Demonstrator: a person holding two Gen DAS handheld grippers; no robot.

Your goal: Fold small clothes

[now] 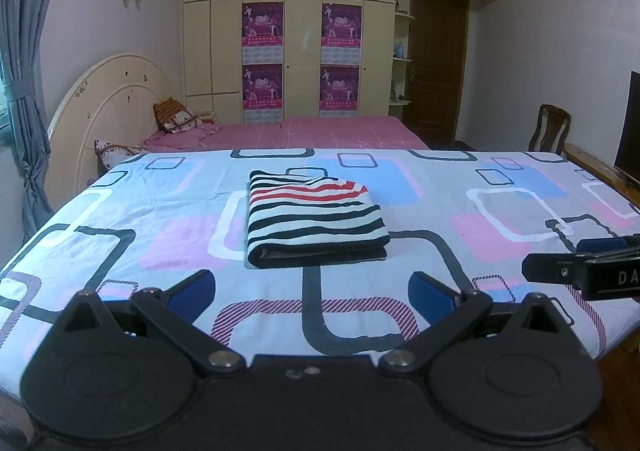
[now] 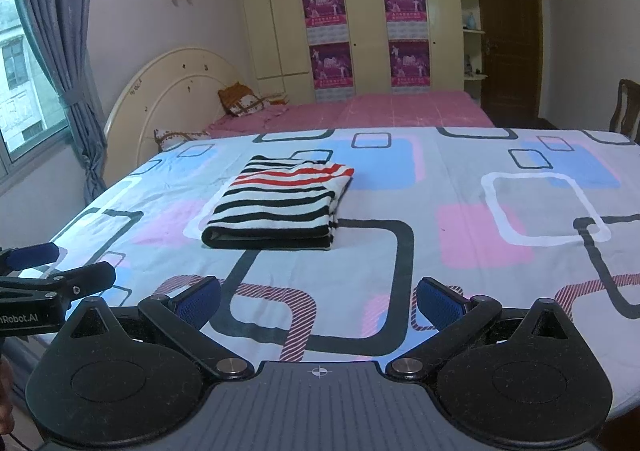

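A striped garment [image 1: 314, 219], black and white with a few red stripes, lies folded into a neat rectangle on the patterned sheet [image 1: 120, 219]; it also shows in the right wrist view [image 2: 276, 203]. My left gripper [image 1: 312, 297] is open and empty, held back from the garment's near edge. My right gripper [image 2: 318, 303] is open and empty, also short of the garment and to its right. The right gripper's fingers [image 1: 576, 267] show at the right edge of the left wrist view; the left gripper's fingers [image 2: 52, 271] show at the left edge of the right wrist view.
The sheet covers a flat surface whose right edge [image 1: 616, 331] drops to the floor. Behind it are a pink bed [image 1: 304, 133] with pillows [image 1: 176, 117], a curved headboard [image 1: 108, 111], wardrobes [image 1: 296, 51], a door [image 1: 434, 63], a wooden chair [image 1: 550, 129] and a dark screen [image 1: 628, 131].
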